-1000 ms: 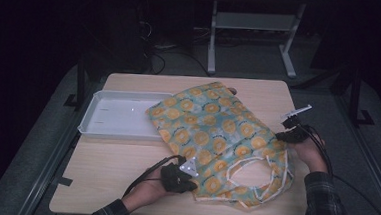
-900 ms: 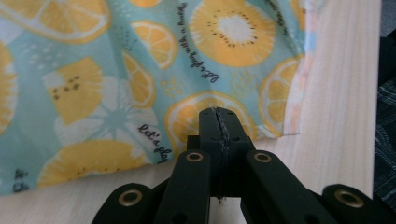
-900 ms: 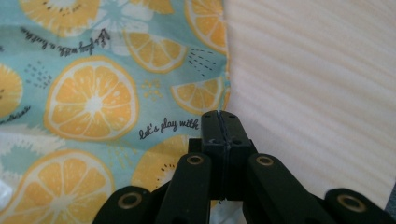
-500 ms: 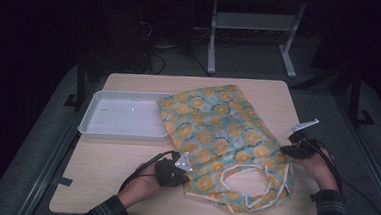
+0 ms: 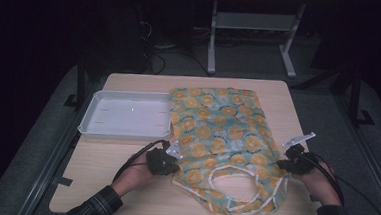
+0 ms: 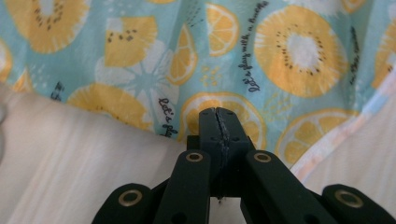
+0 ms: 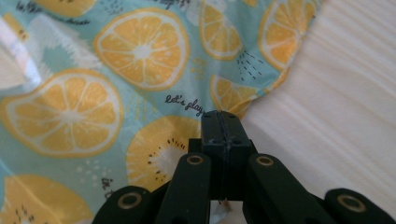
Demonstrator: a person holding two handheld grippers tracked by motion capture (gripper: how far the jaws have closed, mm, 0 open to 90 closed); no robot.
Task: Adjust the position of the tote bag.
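Both sets of jaws clamped tight, no gap. Hard to tell from the gripper views whether cloth is actually pinched, since the tips sit right on the bag's point(image 5: 221, 139) edge. Left gripper point(image 6: 218, 122) at the bag's left side, right gripper point(image 7: 220, 125) at its right. From above: bag flat on the table point(image 5: 125, 158), handles toward the person, tray point(image 5: 128, 114) just left of it. Fruit print and lettering readable up close, not from above.

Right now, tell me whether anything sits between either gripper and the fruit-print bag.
Nothing visible does. The left gripper is at the near left edge of the fruit-print bag, jaws shut, and the right gripper is at its right edge, jaws shut too. The white tray lies off to the left, beside the bag.
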